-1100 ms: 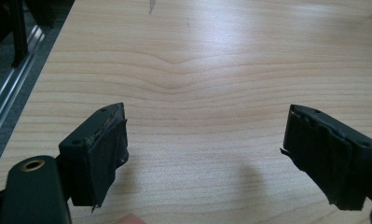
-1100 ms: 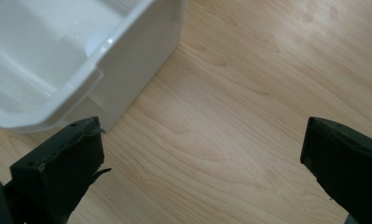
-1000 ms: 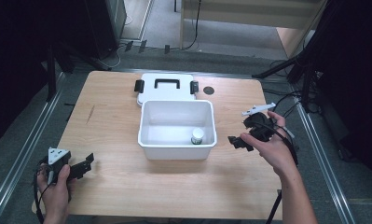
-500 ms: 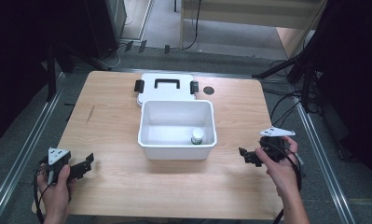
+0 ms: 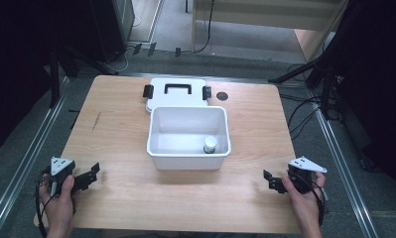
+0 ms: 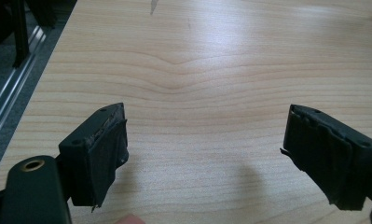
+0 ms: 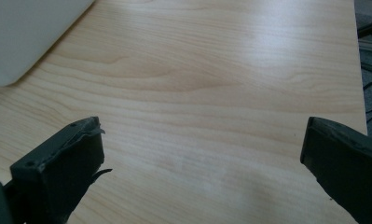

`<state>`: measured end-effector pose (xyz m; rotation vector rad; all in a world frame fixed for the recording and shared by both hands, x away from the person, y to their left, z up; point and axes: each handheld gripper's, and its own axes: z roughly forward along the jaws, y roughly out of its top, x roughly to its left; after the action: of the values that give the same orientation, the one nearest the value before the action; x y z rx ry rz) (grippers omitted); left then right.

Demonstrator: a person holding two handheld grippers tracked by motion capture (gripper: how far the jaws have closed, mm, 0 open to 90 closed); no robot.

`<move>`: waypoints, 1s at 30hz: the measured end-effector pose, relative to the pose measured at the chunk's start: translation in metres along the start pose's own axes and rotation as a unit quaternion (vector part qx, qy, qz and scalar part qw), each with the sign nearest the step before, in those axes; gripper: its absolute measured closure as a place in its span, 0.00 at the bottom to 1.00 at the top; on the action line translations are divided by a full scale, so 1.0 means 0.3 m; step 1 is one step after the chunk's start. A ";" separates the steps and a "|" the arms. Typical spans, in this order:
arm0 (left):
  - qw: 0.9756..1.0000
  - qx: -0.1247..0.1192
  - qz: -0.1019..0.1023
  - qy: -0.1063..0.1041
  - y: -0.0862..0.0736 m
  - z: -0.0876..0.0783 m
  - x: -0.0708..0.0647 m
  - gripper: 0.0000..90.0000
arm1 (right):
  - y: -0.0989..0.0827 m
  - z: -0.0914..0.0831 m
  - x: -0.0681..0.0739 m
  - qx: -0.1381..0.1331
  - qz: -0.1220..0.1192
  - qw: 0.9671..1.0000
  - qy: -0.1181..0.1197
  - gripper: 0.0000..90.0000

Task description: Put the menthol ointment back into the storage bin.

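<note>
A white open bin (image 5: pixel 185 161) stands at the table's middle, with a small white-capped bottle (image 5: pixel 210 145) upright in its near right corner. Its white lid (image 5: pixel 175 99), with a black handle and latches, lies flat just behind it. My left gripper (image 5: pixel 89 176) rests near the front left corner, open and empty; in the left gripper view its jaws stand wide apart over bare wood (image 6: pixel 207 140). My right gripper (image 5: pixel 270 181) is near the front right corner, open and empty, jaws wide apart in the right gripper view (image 7: pixel 202 154). The bin's corner (image 7: pixel 25 32) shows at the upper left there.
A small dark round disc (image 5: pixel 222 95) lies on the wooden table (image 5: pixel 136 203) right of the lid. Metal rails and cables run along the floor on both sides. Bare wood stretches between each gripper and the bin.
My right gripper has pulled back from beside the bin's right wall toward the table's front right corner. The left gripper has hardly moved.
</note>
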<state>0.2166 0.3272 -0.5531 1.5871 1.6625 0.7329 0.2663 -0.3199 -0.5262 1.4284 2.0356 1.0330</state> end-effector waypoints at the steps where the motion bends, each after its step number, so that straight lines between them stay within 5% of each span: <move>1: 1.000 -0.001 0.000 0.000 0.000 0.000 0.001 0.16 | -0.010 -0.002 -0.004 -0.001 0.002 1.000 -0.002 0.00; 14: 1.000 -0.002 -0.001 -0.005 0.000 -0.001 0.005 0.16 | -0.150 -0.084 -0.075 -0.038 0.029 0.998 -0.032 0.00; 30: 1.000 -0.004 -0.005 -0.008 -0.001 -0.003 0.007 0.16 | -0.193 -0.143 -0.095 -0.069 0.030 0.996 -0.038 0.00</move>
<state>0.2158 0.3294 -0.5531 1.5747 1.6524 0.7203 0.2115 -0.3709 -0.5465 1.4427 1.8400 1.1048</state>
